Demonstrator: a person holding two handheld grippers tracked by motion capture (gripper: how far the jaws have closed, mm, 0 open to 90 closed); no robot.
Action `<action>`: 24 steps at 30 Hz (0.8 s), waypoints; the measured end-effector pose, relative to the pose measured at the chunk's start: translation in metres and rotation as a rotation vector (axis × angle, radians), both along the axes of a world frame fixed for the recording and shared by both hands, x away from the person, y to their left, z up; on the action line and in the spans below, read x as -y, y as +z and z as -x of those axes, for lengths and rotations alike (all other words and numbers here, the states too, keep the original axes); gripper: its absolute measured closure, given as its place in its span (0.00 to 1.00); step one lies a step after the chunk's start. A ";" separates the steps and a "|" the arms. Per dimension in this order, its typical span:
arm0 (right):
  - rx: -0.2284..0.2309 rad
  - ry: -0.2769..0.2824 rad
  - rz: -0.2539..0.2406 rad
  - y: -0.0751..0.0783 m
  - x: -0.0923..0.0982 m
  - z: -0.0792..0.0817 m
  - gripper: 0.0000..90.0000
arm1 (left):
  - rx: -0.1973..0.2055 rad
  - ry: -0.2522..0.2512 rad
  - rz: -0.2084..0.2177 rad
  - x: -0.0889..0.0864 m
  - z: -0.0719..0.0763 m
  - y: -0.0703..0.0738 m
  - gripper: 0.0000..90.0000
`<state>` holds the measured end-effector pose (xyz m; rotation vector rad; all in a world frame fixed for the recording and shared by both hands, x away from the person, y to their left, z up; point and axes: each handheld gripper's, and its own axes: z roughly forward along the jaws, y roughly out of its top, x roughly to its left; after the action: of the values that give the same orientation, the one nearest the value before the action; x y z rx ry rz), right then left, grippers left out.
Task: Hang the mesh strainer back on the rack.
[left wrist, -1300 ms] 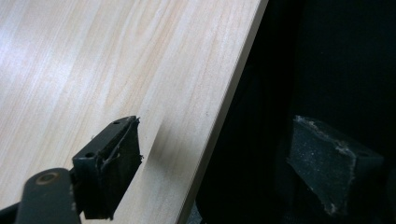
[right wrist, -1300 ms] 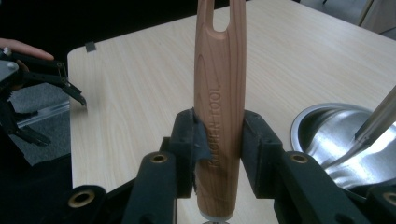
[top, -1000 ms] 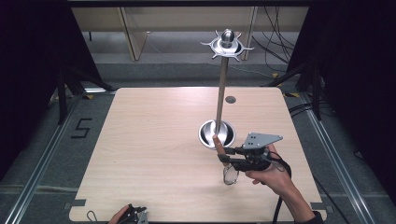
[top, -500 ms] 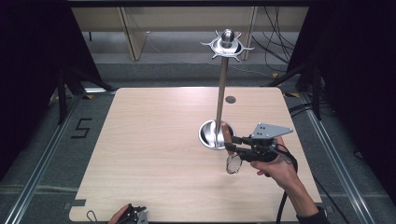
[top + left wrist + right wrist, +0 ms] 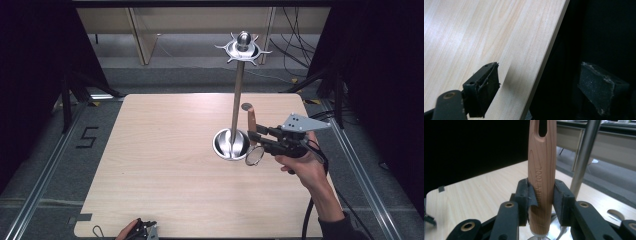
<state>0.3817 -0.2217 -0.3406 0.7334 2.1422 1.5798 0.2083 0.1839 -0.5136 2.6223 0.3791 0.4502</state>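
A: Right gripper view: the right gripper (image 5: 541, 195) is clamped on a wooden handle (image 5: 542, 170), one pad on each flank, low on the handle. The grip is kept low so that the slot (image 5: 542, 128) at the handle's top end is left free (judged to be the hanging hole).

B: What is on the other end?

A: In the high view, a small round strainer head (image 5: 254, 155) hangs below the jaws of the right gripper (image 5: 257, 140), and the handle (image 5: 251, 120) stands upright above them. The utensil is off the table (image 5: 165, 150), just to the right of the stand's round base (image 5: 231, 144).

B: Why upright, and why there?

A: The stand's pole (image 5: 238, 95) carries a ring of hooks (image 5: 243, 47) at its top. An upright handle beside the pole presents the slot to a hook; the ring is well above the handle's top, so a lift is judged to be needed.

B: And the left gripper?

A: In the left gripper view its jaws stand apart with nothing between them, one pad (image 5: 482, 90) over the table's edge. In the high view the left gripper (image 5: 142, 231) sits at the near edge, well clear of the work.
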 end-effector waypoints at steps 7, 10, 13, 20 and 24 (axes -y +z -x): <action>0.022 -0.051 -0.028 0.010 0.003 -0.005 0.77 | 0.001 0.000 0.001 0.000 0.000 0.000 0.18; 0.023 -0.073 -0.030 0.013 0.004 -0.008 0.77 | 0.000 0.000 0.001 0.000 0.000 0.000 0.18; 0.023 -0.068 -0.053 0.016 0.002 -0.011 0.77 | 0.000 0.000 0.001 0.000 0.000 0.000 0.18; 0.065 -0.080 -0.083 0.028 0.000 -0.012 0.77 | -0.001 -0.002 0.000 0.000 0.000 0.000 0.18; 0.058 -0.086 -0.111 0.036 0.000 -0.012 0.77 | 0.001 -0.003 -0.001 0.000 0.000 0.000 0.18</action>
<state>0.3937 -0.2221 -0.3050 0.7939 1.9683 1.6647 0.2083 0.1837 -0.5135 2.6229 0.3750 0.4505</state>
